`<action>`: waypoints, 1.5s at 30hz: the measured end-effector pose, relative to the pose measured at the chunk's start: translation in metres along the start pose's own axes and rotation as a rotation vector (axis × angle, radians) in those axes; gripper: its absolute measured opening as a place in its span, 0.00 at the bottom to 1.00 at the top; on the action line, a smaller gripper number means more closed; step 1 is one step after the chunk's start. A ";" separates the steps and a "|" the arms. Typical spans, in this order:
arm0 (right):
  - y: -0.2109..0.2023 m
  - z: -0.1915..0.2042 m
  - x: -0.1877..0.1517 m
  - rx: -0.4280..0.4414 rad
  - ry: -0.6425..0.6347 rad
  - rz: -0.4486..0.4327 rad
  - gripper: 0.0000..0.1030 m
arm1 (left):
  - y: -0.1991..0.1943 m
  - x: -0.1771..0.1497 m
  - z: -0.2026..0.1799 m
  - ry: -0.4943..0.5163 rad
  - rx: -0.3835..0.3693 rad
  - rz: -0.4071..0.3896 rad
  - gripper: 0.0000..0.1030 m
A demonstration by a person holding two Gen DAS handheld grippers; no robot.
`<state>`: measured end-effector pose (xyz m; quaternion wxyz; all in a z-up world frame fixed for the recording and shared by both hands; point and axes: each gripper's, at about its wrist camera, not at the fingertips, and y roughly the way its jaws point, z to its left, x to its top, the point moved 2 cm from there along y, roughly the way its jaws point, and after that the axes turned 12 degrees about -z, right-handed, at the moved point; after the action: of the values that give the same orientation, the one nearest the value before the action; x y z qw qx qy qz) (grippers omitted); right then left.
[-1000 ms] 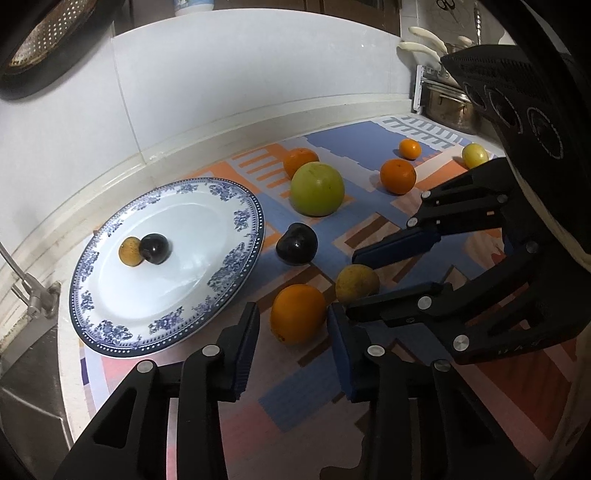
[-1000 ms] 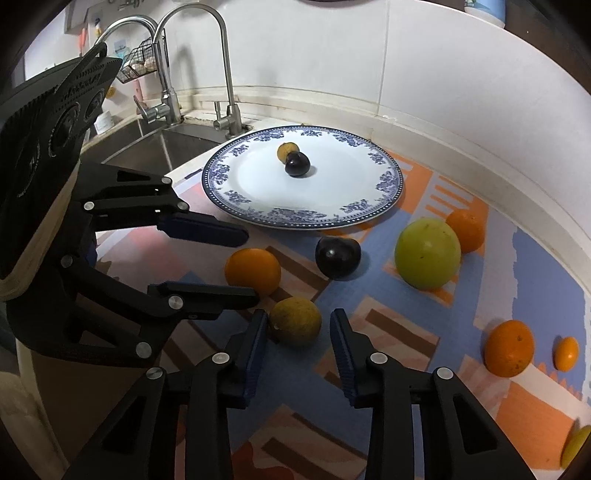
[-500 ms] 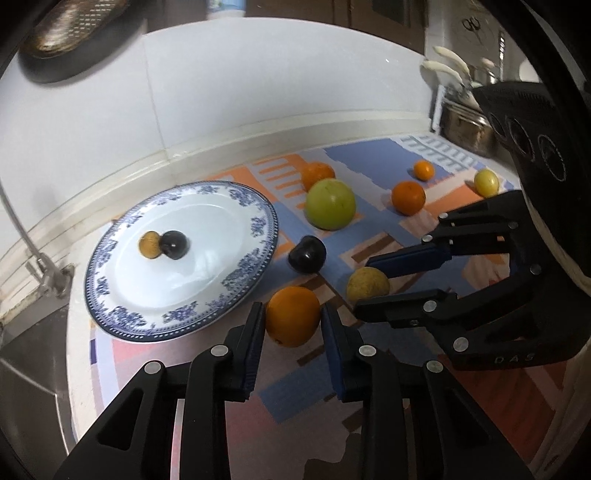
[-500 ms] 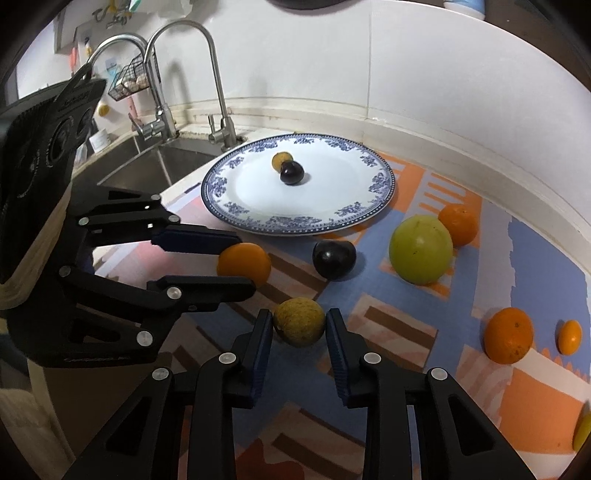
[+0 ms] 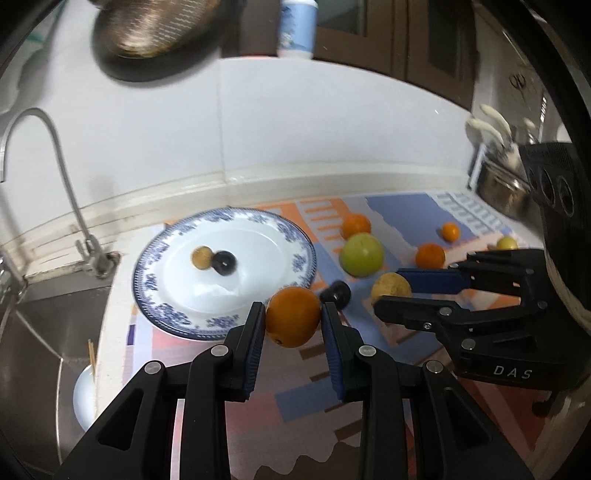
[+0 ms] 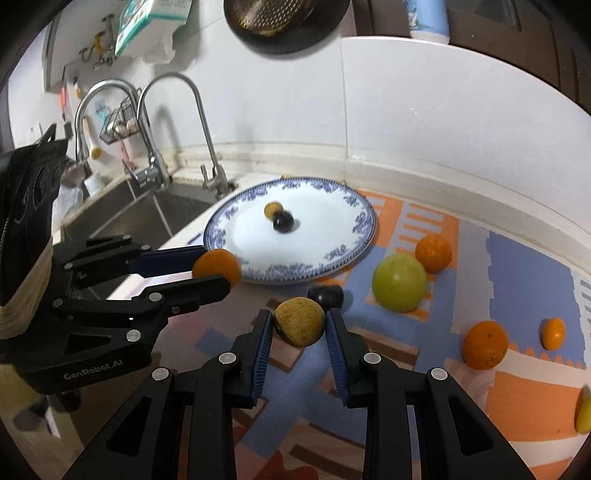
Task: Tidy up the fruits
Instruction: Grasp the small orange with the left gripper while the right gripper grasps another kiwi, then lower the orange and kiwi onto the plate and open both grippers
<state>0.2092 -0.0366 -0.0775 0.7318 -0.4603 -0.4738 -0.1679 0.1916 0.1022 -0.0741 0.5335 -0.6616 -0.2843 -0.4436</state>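
Note:
My left gripper is shut on an orange and holds it above the mat, near the front rim of the blue-and-white plate. My right gripper is shut on a brownish-yellow round fruit, also lifted. The plate holds a small tan fruit and a dark plum. On the mat lie another dark plum, a green apple, several oranges and a yellow fruit.
The sink with two taps lies left of the plate. A white tiled wall backs the counter. A colander hangs above. A dish rack with a steel pot stands at the right. A small white bowl sits in the sink.
Both grippers have closed on their fruits and lifted them off the mat. The views have risen and tilted up, showing more wall and the taps.

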 end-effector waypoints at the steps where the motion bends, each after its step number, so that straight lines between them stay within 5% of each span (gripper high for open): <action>1: -0.001 0.000 0.002 -0.002 0.002 -0.008 0.30 | -0.002 0.002 0.002 -0.009 0.010 -0.007 0.30; 24: 0.011 0.005 0.068 -0.002 0.000 -0.167 0.30 | 0.001 0.042 0.038 -0.055 0.142 -0.113 0.30; 36: 0.058 -0.007 0.094 -0.001 0.048 -0.147 0.30 | 0.041 0.058 0.060 -0.061 0.153 -0.095 0.30; 45: 0.108 -0.017 0.101 -0.015 0.094 -0.041 0.30 | 0.084 0.060 0.083 -0.070 0.138 -0.007 0.30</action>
<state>0.3420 0.0242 -0.0493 0.7460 -0.4477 -0.4470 -0.2080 0.3133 0.1531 -0.0615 0.5661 -0.6374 -0.3352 -0.4012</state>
